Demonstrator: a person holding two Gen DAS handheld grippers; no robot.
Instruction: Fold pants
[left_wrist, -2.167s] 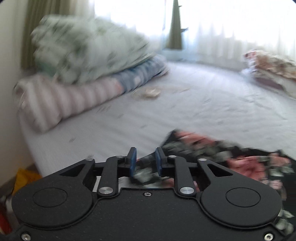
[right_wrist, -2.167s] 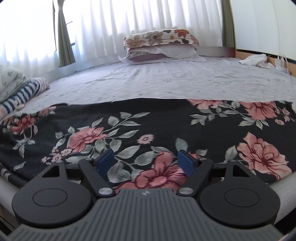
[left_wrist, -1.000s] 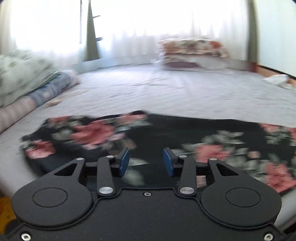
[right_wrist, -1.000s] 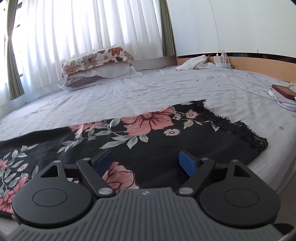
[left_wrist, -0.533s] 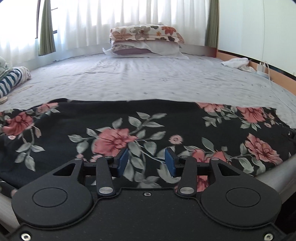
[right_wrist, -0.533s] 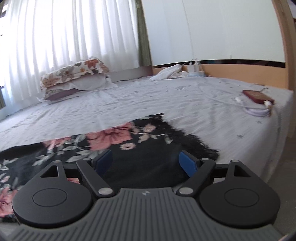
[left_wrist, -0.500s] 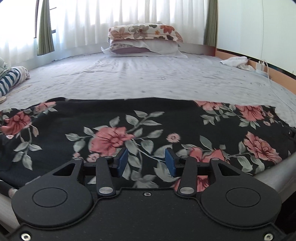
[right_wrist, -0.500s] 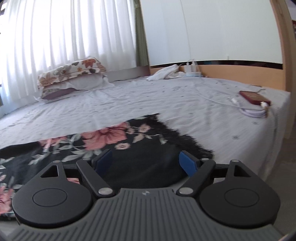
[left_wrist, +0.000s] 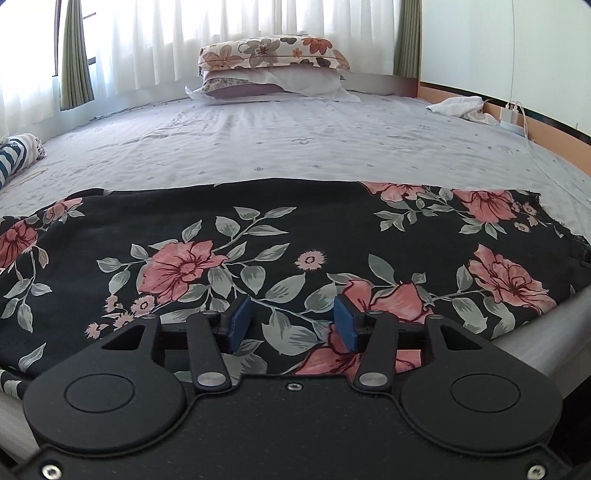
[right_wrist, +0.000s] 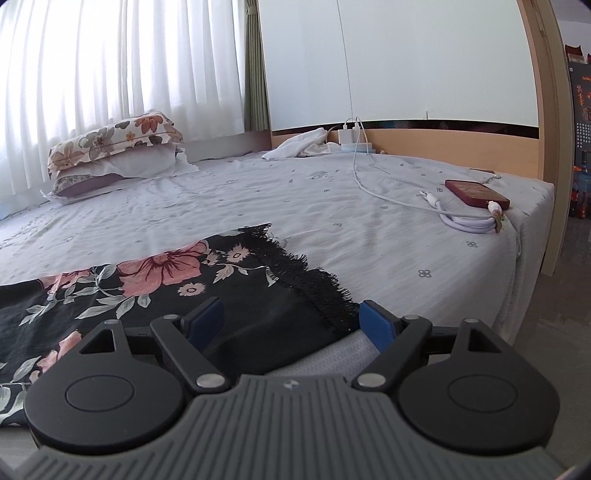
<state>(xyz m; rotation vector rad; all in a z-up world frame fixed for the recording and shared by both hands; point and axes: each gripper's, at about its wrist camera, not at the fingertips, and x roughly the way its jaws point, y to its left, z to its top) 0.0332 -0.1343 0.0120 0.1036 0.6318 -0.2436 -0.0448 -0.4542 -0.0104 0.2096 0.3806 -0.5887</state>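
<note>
The black pants (left_wrist: 280, 240) with pink flowers lie flat along the near edge of the bed (left_wrist: 295, 147). The left gripper (left_wrist: 291, 325) is over the middle of the pants, its fingers apart and holding nothing. The right gripper (right_wrist: 291, 325) is wide open at the pants' lacy end (right_wrist: 306, 284). Past the pants sit two pillows (left_wrist: 273, 70). A red phone (right_wrist: 476, 194) and white cable (right_wrist: 388, 188) lie beyond the lacy end.

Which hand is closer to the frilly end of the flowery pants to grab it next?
Probably the right gripper: open, with the pants' lace hem between its fingers. The left gripper hovers mid-fabric.
</note>
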